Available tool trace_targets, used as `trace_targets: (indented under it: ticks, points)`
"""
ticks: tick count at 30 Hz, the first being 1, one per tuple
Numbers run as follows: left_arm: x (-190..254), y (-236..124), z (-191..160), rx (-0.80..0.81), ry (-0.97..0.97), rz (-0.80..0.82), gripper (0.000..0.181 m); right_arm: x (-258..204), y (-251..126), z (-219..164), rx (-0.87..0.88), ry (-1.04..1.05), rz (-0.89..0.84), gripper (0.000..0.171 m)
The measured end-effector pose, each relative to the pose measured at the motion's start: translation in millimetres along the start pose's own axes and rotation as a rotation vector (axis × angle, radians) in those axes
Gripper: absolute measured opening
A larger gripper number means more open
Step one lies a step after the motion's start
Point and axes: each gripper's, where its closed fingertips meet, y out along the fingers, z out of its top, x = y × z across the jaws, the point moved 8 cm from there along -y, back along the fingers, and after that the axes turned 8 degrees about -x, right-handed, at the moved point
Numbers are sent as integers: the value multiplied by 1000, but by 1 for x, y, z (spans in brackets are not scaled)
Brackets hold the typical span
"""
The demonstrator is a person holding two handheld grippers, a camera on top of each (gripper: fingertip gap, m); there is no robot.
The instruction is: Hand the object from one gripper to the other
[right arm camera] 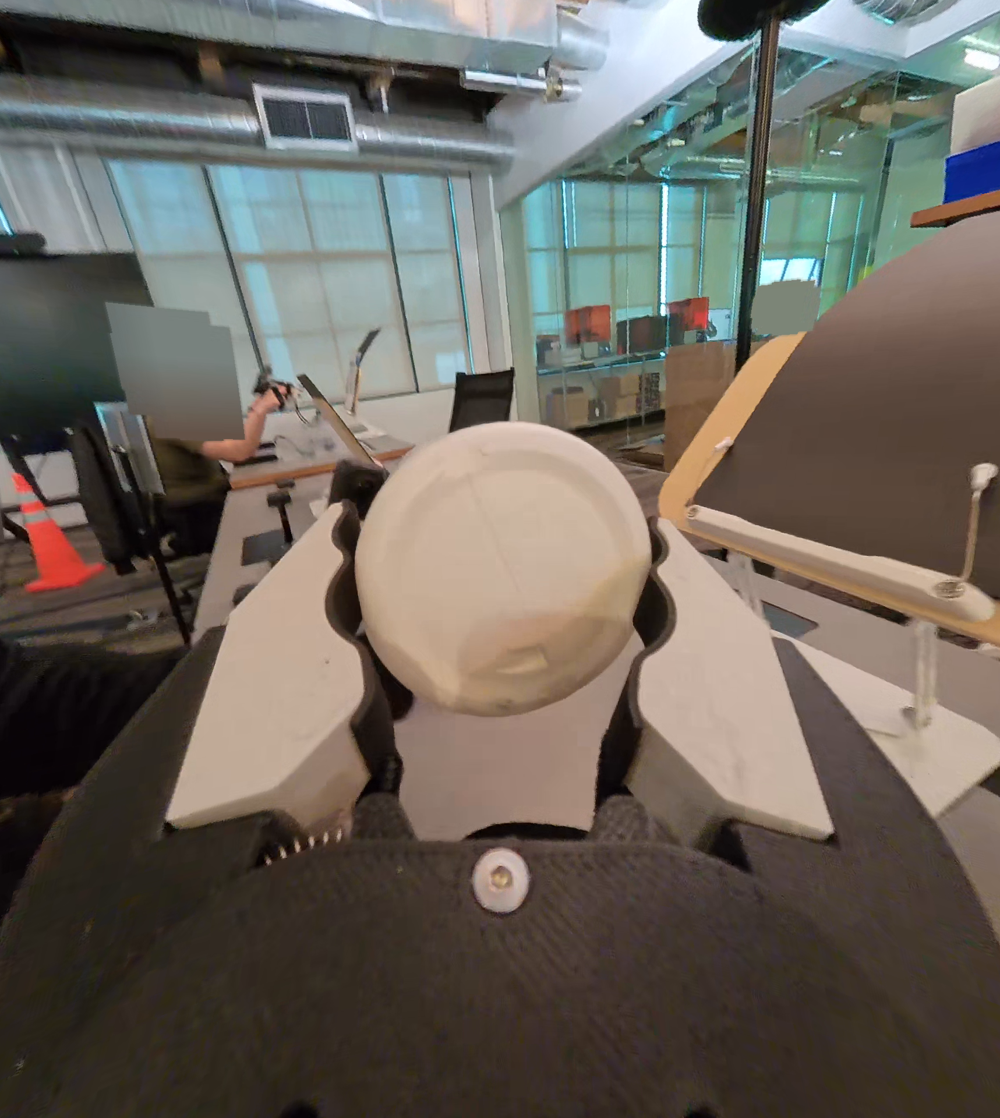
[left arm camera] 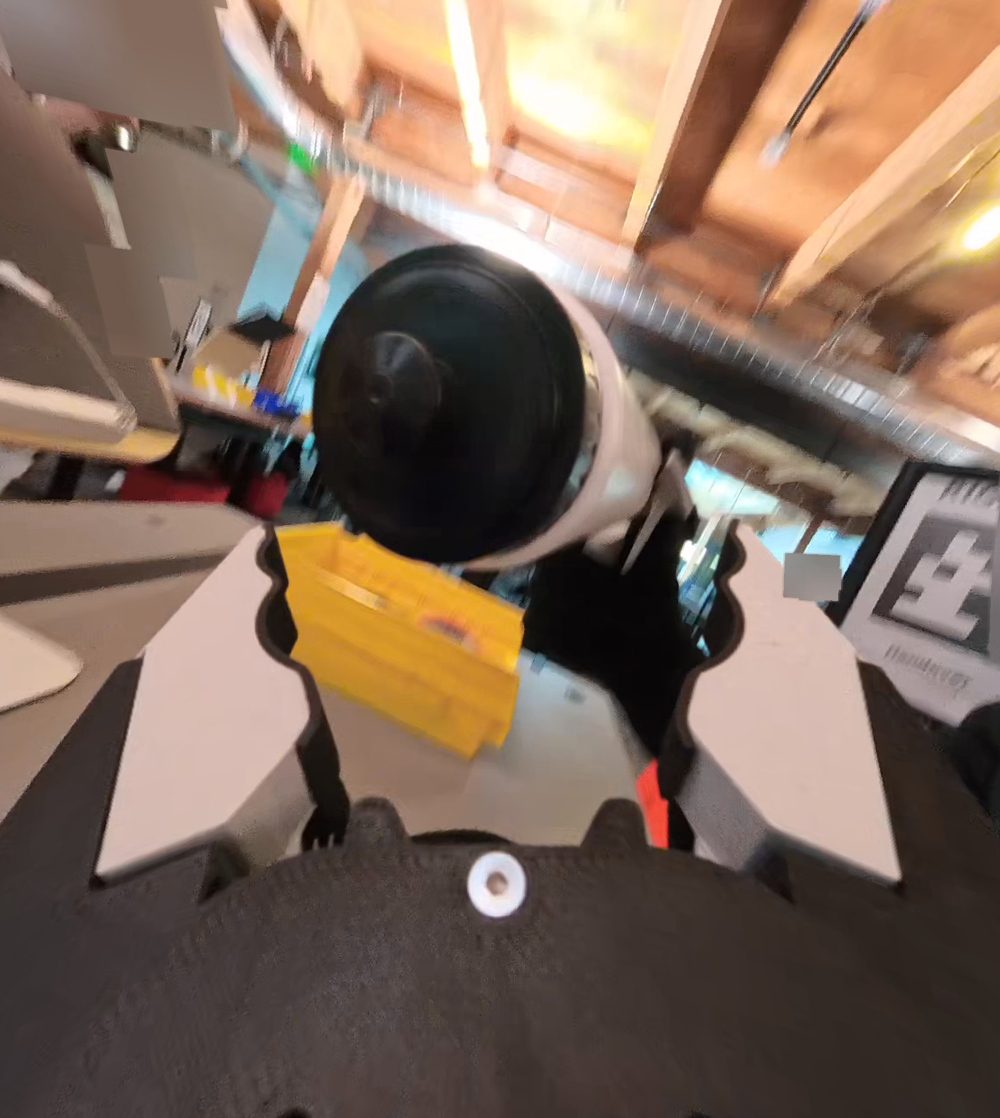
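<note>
right gripper clamping white bottle, left gripper spread

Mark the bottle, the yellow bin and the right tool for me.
bottle (right arm camera: 500, 568): right wrist view, on its rounded white base.
yellow bin (left arm camera: 406, 641): left wrist view, on its near side wall.
right tool (right arm camera: 500, 556): right wrist view, midway between its fingertips, which clamp the bottle.

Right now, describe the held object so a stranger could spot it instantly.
Find the right gripper above the grey desk; clamped between its white fingers is a white bottle. The left wrist view shows its black cap, unlike the yellow bin behind.
</note>
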Motion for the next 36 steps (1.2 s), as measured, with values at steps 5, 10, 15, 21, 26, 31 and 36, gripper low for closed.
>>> trace_targets:
  ticks: [5,10,15,21,26,31,36]
  points:
    - [-1,25,5,253,-154,-125,127,-12,25,-30,46,117,39,91]
    - [-1,25,10,317,-182,-170,100,-17,37,-52,70,168,22,92]
    - [-1,21,16,276,-158,-166,98,-19,42,-58,65,172,31,92]
    - [-1,12,28,123,-44,-115,99,-8,21,-68,-78,171,-7,126]
    - [10,15,29,-145,188,-40,98,-15,2,-17,-170,-72,-11,105]
    - [16,25,22,-303,340,31,99,-29,45,24,-274,-225,114,105]
    - [20,33,10,-403,397,46,99,-44,91,33,-357,-334,214,102]
